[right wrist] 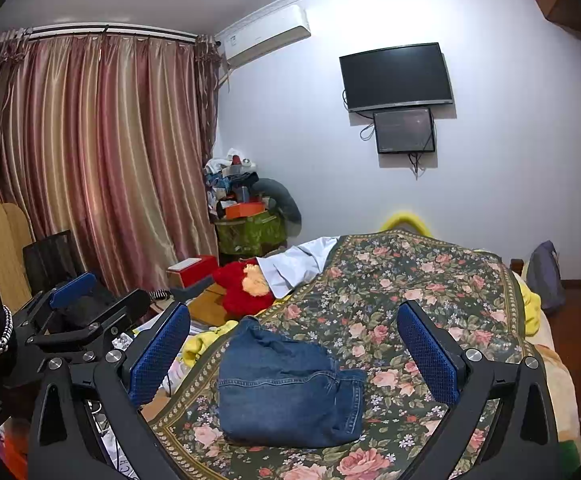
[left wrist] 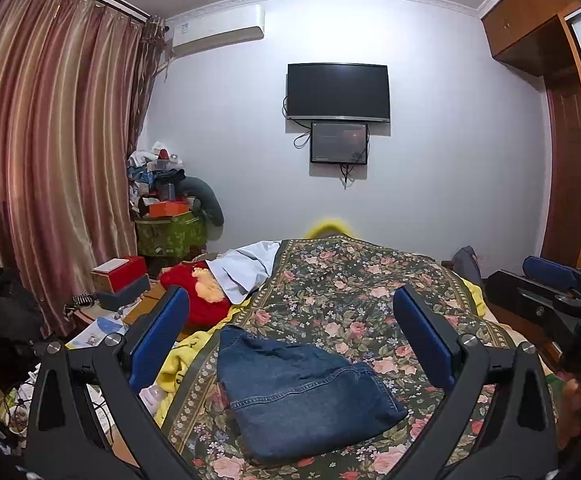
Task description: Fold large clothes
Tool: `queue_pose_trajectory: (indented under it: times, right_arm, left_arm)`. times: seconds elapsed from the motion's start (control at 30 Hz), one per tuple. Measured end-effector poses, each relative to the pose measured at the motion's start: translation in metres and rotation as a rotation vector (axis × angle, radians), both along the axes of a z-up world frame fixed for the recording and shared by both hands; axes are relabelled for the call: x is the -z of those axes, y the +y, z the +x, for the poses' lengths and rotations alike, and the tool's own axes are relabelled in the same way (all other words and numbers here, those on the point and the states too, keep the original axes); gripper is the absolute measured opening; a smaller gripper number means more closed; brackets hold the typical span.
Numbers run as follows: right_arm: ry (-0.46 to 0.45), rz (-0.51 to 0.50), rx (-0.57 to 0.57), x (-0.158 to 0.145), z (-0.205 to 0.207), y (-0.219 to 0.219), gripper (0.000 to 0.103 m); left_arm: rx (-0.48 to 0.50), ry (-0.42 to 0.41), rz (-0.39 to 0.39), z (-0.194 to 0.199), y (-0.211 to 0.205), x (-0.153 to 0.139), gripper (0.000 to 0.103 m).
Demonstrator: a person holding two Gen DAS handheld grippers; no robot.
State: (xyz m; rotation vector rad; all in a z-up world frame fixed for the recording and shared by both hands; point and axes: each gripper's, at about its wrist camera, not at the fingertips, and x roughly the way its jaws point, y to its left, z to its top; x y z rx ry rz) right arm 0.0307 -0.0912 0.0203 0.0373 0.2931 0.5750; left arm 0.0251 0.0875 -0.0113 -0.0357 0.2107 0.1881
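Note:
Blue denim jeans [left wrist: 302, 392] lie folded into a compact bundle on the floral bedspread [left wrist: 354, 280], near its front left part. My left gripper [left wrist: 290, 320] hovers above and behind the bundle, open, nothing between its blue pads. In the right wrist view the same jeans [right wrist: 286, 388] lie flat on the bedspread [right wrist: 430, 272], and my right gripper [right wrist: 294, 324] is held open over them without touching. The right gripper shows at the right edge of the left wrist view, and the left gripper at the left of the right wrist view.
A red plush toy [left wrist: 198, 300] and a pale blue garment [left wrist: 246, 268] lie at the bed's far left. A yellow blanket [right wrist: 202, 344] spills over the left side. Left of the bed stand a cluttered nightstand with a red box [left wrist: 120, 274], a pile of boxes, and curtains.

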Motion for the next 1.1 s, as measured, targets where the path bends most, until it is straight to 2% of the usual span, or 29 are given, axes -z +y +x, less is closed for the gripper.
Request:
queue_pose_trajectory:
  times: [1.1]
  right_arm:
    - [0.002, 0.007, 0.016, 0.0014, -0.0034, 0.0066, 0.103]
  left_arm:
    - [0.025, 0.008, -0.040, 0.0002, -0.0023, -0.0008, 0.103]
